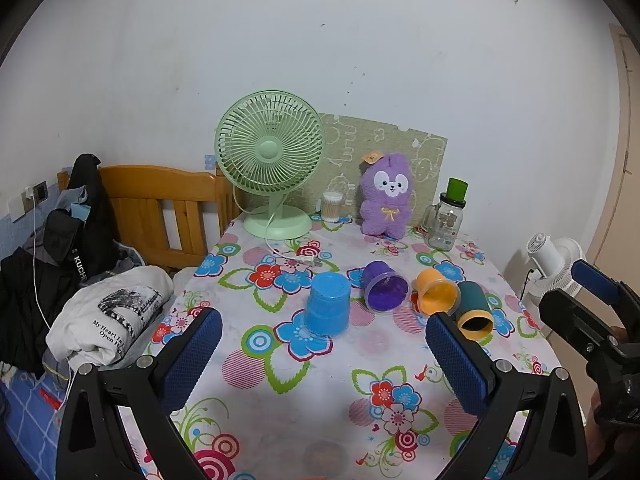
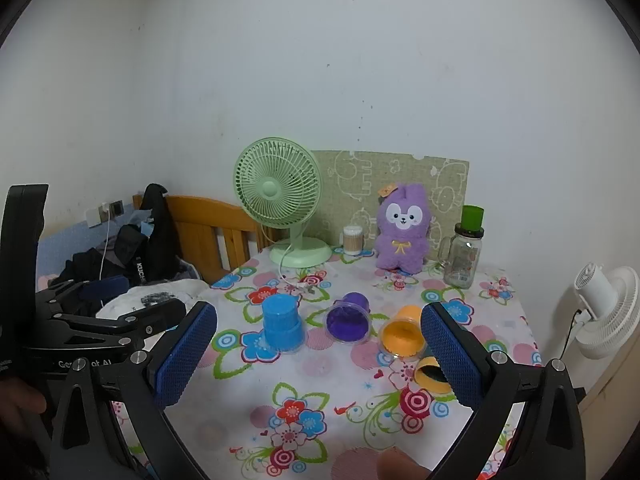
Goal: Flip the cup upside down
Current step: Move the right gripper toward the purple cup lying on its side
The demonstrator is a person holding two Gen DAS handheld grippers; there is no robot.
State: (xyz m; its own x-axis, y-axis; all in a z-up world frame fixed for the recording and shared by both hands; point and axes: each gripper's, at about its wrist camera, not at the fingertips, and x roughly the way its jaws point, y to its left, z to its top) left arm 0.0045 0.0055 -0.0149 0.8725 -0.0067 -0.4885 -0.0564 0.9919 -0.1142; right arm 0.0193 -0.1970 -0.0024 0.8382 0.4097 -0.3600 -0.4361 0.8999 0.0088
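Blue cup (image 1: 328, 304) sits upside down mid-frame on the bench (image 1: 280, 364), purple cup (image 1: 385, 286) tipped over beside it, left gripper (image 1: 324, 356) and right gripper (image 2: 320, 354) both spread wide, holding nothing.

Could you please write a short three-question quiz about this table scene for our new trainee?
1. True or false: the blue cup stands upside down on the tablecloth.
2. Which cup lies on its side between the blue cup and the orange cup? A) teal cup B) purple cup C) green cup
3. Fill in: both the left gripper and the right gripper are ____ and hold nothing.

Key
1. True
2. B: the purple cup; the teal cup lies beyond the orange one.
3. open
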